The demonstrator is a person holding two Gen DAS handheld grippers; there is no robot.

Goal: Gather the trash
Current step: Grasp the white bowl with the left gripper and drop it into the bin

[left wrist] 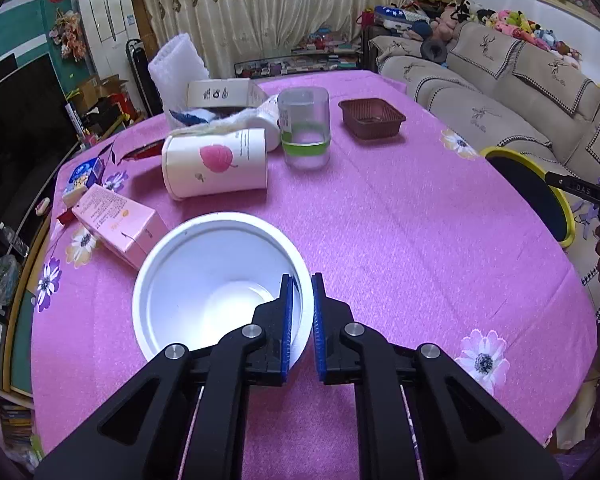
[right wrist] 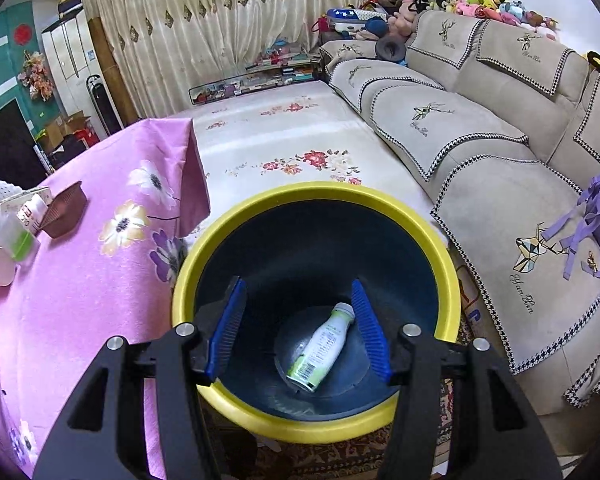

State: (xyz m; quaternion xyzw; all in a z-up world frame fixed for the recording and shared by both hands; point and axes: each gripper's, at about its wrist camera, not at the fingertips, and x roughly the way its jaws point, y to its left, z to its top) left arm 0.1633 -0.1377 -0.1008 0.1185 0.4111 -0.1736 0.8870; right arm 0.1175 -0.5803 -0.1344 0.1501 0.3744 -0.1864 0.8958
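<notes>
Bottle (right wrist: 322, 350) binned; left claw (left wrist: 301, 300) clamped on bowl (left wrist: 220, 280) rim, right claw (right wrist: 300, 320) apart over bin (right wrist: 316, 196); cups (left wrist: 216, 168), cartons (left wrist: 116, 220) left on tabletop (left wrist: 400, 220).

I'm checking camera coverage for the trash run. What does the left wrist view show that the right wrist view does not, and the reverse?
Only the left wrist view: the left gripper shut on the rim of the white bowl, the pink carton and the blue carton.

Only the right wrist view: the right gripper open above the bin, and the bottle lying on the bin's bottom.

Both: the yellow-rimmed bin, the pink tablecloth, the brown tray, the clear jar and the sofa.
</notes>
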